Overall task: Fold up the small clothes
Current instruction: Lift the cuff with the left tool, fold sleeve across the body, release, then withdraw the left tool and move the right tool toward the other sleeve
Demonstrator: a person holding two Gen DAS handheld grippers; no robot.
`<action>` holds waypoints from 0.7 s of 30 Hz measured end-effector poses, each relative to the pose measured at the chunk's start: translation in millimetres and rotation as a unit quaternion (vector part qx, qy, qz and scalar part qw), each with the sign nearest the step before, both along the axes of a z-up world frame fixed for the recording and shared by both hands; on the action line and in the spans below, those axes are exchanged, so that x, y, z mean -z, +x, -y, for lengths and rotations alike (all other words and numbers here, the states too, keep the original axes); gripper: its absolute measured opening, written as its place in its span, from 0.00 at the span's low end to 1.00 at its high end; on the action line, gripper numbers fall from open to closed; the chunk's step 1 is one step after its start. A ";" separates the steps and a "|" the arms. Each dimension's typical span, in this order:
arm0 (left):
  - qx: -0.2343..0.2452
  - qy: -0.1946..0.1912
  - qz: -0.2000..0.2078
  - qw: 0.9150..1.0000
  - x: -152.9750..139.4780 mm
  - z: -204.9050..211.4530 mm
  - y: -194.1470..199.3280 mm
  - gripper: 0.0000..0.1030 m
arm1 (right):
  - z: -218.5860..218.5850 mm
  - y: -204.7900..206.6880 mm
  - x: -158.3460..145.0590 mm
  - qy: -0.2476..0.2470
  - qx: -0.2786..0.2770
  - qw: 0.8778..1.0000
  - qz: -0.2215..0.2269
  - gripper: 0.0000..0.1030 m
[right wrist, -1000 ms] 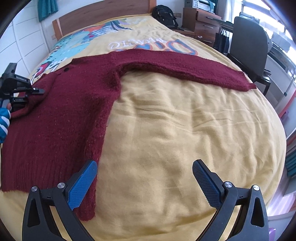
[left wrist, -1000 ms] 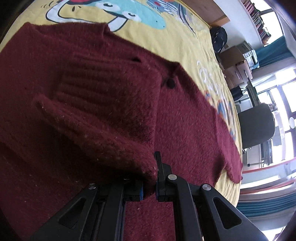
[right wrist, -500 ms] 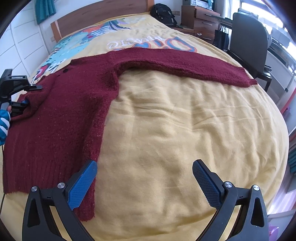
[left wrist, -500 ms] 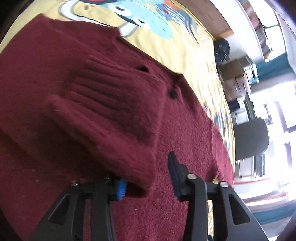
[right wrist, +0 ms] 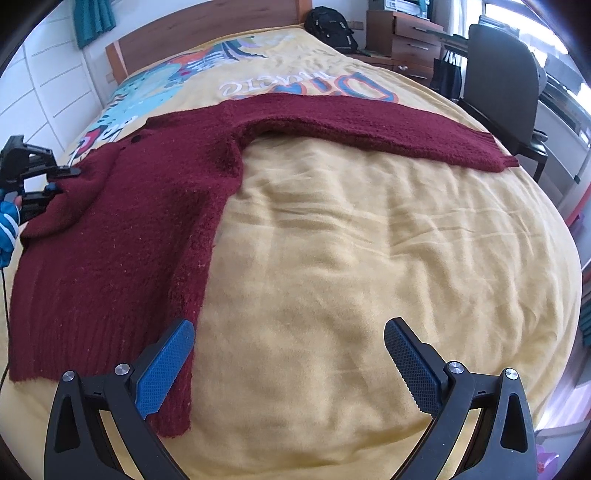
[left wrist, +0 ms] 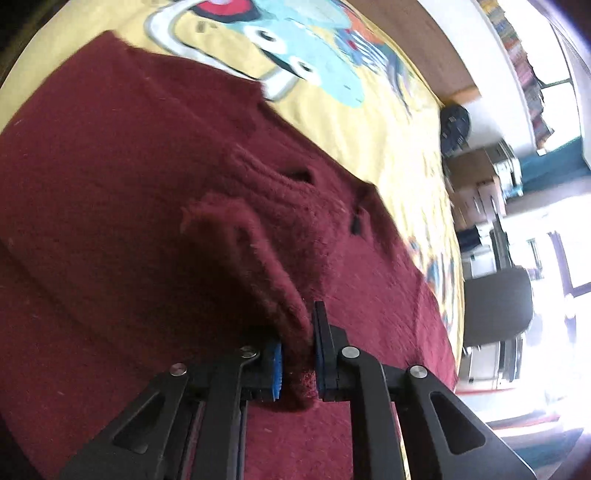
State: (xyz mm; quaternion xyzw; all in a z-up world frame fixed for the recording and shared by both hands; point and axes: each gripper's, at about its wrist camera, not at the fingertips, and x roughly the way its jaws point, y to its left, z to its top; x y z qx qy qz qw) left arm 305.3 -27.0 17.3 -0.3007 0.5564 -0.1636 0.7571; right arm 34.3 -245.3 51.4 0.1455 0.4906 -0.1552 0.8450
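Observation:
A dark red knitted cardigan (right wrist: 140,206) lies spread on the yellow bedspread (right wrist: 351,258). Its right sleeve (right wrist: 388,129) stretches out flat toward the chair side. Its left sleeve (left wrist: 258,236) is folded over the body, cuff end toward me. My left gripper (left wrist: 297,354) is shut on that ribbed cuff and holds it slightly raised; it also shows at the far left of the right wrist view (right wrist: 55,177). My right gripper (right wrist: 288,354) is open and empty, low over the bedspread beside the cardigan's hem.
The bed has a wooden headboard (right wrist: 207,33) at the far end. A black office chair (right wrist: 502,81), wooden drawers (right wrist: 406,33) and a black backpack (right wrist: 332,26) stand along the right side. The bedspread carries a cartoon print (right wrist: 155,96).
My left gripper opened half a second ago and has closed again on the sleeve cuff, lifting it a little. My right gripper stayed open and barely moved.

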 end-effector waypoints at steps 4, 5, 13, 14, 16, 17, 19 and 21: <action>0.044 0.005 0.001 0.999 -2.4 45.9 0.3 0.10 | -0.4 -1.8 -0.3 0.004 0.000 1.000 0.003 1.00; 0.054 0.007 0.000 0.999 -2.5 55.9 -0.5 0.10 | -0.3 -2.2 -0.4 0.004 0.000 1.000 0.004 1.00; 0.151 0.034 0.006 0.988 -6.5 126.7 -11.0 0.35 | 0.9 -5.9 -0.4 0.012 0.001 1.000 0.008 1.00; 0.159 0.029 0.015 0.987 -10.5 129.6 -14.0 0.35 | 0.9 -5.9 -0.4 0.013 0.001 1.000 0.008 1.00; 0.162 0.024 0.027 0.986 -16.8 131.2 -15.7 0.37 | 0.9 -7.1 -1.1 0.013 0.002 1.000 0.011 1.00; 0.162 0.028 0.033 0.986 -19.4 131.1 -15.6 0.38 | 1.2 -7.4 -1.3 0.013 0.002 1.000 0.012 1.00; 0.157 0.051 0.042 0.985 -22.5 122.8 -15.5 0.42 | 1.4 -8.2 -2.0 0.014 0.004 1.000 0.015 1.00; 0.146 0.097 0.048 0.983 -20.1 118.0 -12.2 0.42 | 1.3 -8.1 -2.2 0.013 0.004 1.000 0.016 1.00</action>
